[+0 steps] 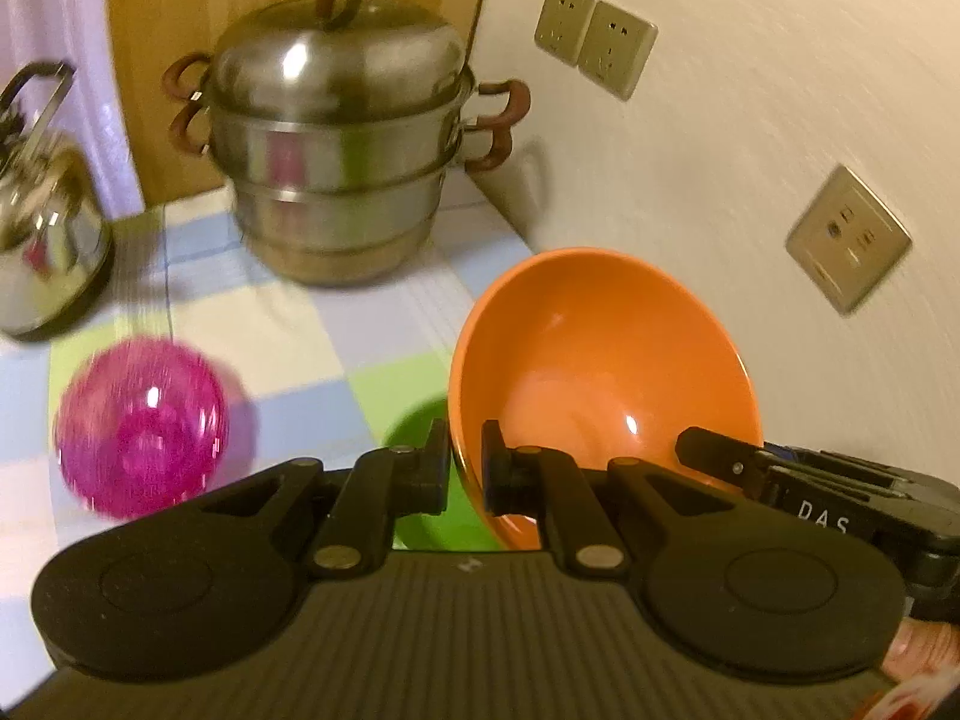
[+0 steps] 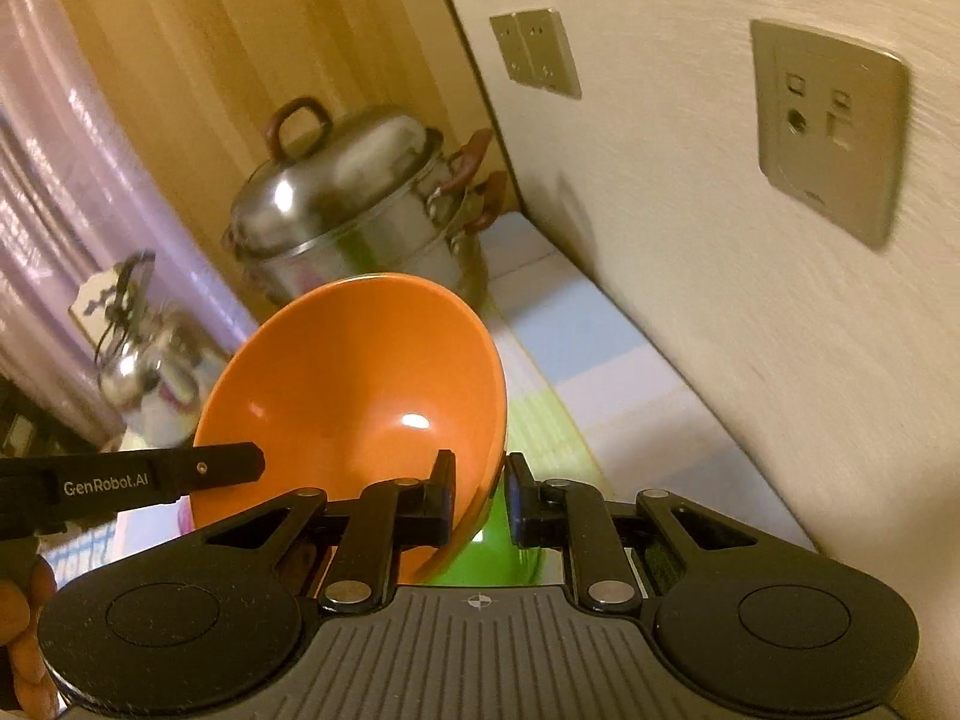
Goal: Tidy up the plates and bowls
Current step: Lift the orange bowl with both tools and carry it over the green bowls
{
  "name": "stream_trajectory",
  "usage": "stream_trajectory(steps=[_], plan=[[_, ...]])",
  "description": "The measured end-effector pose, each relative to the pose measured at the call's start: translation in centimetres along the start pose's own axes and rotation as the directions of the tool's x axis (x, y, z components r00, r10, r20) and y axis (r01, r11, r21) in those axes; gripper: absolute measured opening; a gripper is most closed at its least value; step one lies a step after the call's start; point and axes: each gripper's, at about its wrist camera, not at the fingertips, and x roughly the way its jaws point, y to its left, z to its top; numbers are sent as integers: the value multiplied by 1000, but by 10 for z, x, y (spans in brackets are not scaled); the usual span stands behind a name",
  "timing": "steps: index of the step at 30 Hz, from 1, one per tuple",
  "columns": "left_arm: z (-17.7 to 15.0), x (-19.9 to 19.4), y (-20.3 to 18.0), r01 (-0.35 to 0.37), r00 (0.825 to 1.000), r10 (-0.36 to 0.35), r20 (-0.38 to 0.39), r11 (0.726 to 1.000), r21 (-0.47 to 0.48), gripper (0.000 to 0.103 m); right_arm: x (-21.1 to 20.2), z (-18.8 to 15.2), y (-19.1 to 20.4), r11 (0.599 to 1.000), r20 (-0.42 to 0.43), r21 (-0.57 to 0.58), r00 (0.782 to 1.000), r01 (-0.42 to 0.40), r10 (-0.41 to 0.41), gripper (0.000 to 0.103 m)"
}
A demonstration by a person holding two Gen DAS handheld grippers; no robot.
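An orange bowl is held tilted above the checked tablecloth, its inside facing both cameras. My left gripper is shut on the bowl's left rim. My right gripper straddles the opposite rim of the orange bowl, with a small gap visible at the right finger. A green bowl sits on the cloth under the orange one and also shows in the right wrist view. A pink translucent bowl lies upside down to the left.
A stacked steel steamer pot with a lid stands at the back by the wall corner. A steel kettle stands at the far left. The white wall with sockets runs along the right side.
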Motion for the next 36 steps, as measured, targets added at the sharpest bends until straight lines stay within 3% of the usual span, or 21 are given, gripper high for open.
stream_trajectory(steps=[16,30,36], plan=[[-124,-45,0,-12,1000,13,3,998,-67,8,-60,-110,5,999,-19,-43,1000,-13,12,17],[-195,-24,6,-24,999,18,-47,991,-132,8,-45,-177,-14,999,-123,-49,992,6,-12,16],[-207,-18,15,-26,998,16,-65,985,-169,8,-38,-191,-15,998,-154,-66,988,8,-18,16]])
